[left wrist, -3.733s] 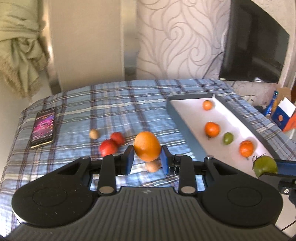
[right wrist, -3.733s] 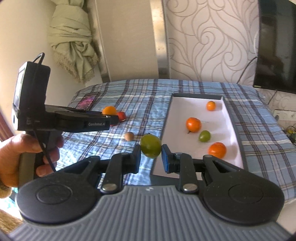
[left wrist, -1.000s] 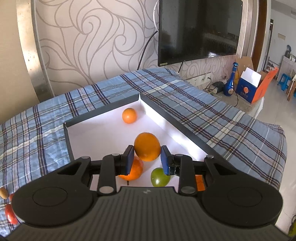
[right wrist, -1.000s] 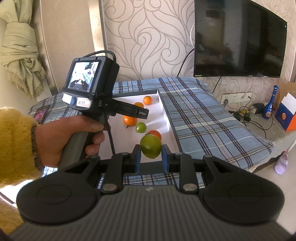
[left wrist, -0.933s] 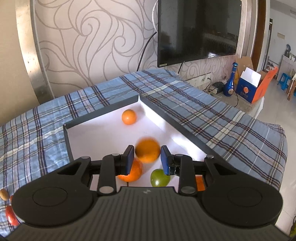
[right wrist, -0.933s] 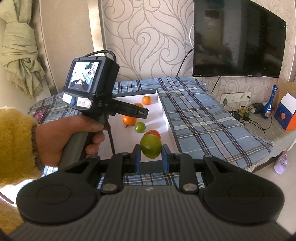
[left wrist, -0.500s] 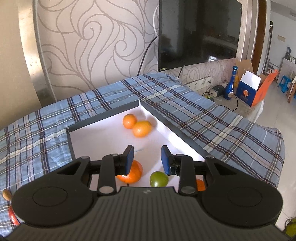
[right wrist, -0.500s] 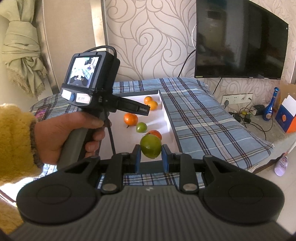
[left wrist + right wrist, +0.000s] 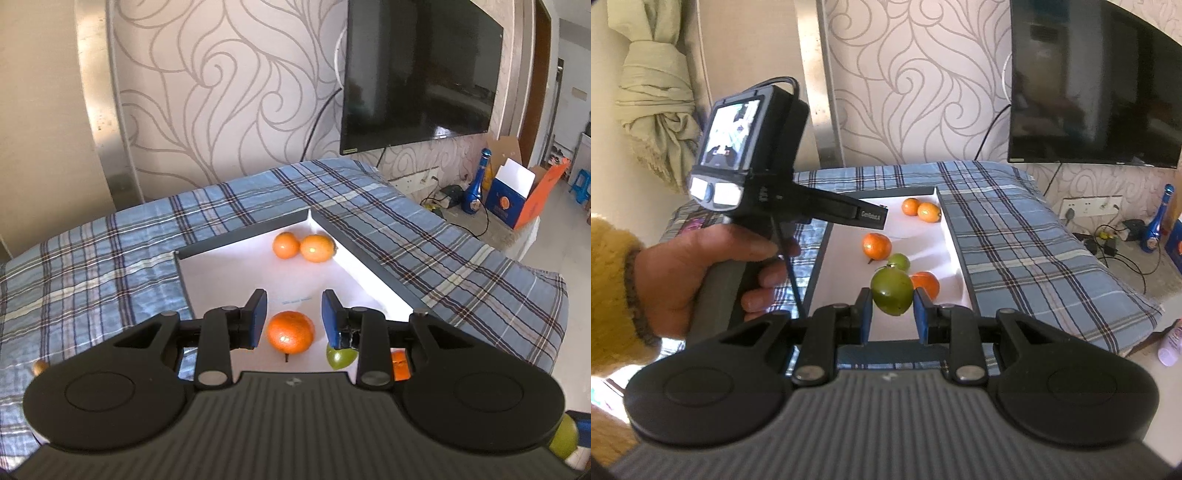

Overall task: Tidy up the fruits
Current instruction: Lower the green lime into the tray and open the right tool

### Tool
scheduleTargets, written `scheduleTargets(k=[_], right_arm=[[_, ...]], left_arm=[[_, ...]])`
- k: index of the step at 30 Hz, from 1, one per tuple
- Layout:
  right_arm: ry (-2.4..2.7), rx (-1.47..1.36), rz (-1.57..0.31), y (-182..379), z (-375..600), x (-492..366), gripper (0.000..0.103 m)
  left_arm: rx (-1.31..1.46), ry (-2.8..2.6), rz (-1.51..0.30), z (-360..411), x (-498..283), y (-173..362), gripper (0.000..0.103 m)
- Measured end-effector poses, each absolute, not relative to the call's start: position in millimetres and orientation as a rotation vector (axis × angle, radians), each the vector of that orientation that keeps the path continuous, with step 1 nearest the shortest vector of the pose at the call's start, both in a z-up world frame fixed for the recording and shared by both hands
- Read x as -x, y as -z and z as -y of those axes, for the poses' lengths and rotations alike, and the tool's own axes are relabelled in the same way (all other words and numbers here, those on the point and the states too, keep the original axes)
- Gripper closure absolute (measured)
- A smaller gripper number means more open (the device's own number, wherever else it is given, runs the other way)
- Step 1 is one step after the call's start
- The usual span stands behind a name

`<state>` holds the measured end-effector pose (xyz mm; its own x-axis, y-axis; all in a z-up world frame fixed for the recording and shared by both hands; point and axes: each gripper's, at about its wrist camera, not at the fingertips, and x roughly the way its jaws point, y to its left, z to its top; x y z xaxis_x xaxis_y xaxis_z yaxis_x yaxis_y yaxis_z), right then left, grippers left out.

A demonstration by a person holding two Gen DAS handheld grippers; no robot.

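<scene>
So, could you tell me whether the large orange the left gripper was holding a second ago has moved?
Yes. The orange has left the left gripper and now lies at the tray's far corner, touching the smaller orange.

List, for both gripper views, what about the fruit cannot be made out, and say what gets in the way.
- Left wrist view: small green fruit and an orange half hidden behind the left gripper.
- Right wrist view: orange partly covered by the held green fruit.
- Loose fruit on the cloth: too small to identify.

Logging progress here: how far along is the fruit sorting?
Done: five fruits lie in the tray. In hand: the right gripper holds a green fruit above it; the left gripper is empty. Left: placing that fruit, plus a small brown one on the bed.
</scene>
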<state>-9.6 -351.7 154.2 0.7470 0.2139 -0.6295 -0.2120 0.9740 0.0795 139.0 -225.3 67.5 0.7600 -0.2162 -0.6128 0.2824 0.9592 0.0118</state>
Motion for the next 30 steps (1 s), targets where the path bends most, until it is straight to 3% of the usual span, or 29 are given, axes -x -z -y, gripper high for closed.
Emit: scheduleTargets(k=[4,30], right_arm=[[-0.255,-0.009,-0.688,-152.8,352.9,5.3,0.076],[-0.382,-0.025,-0.697,-146.2,357.8,-9.0,0.076]], left_arm=[[-0.098,0.248,-0.642,219.8,-131.4,-71.6,0.057],[-0.047,0.144,-0.628,198.5,-81.9,-88.1,0.057]])
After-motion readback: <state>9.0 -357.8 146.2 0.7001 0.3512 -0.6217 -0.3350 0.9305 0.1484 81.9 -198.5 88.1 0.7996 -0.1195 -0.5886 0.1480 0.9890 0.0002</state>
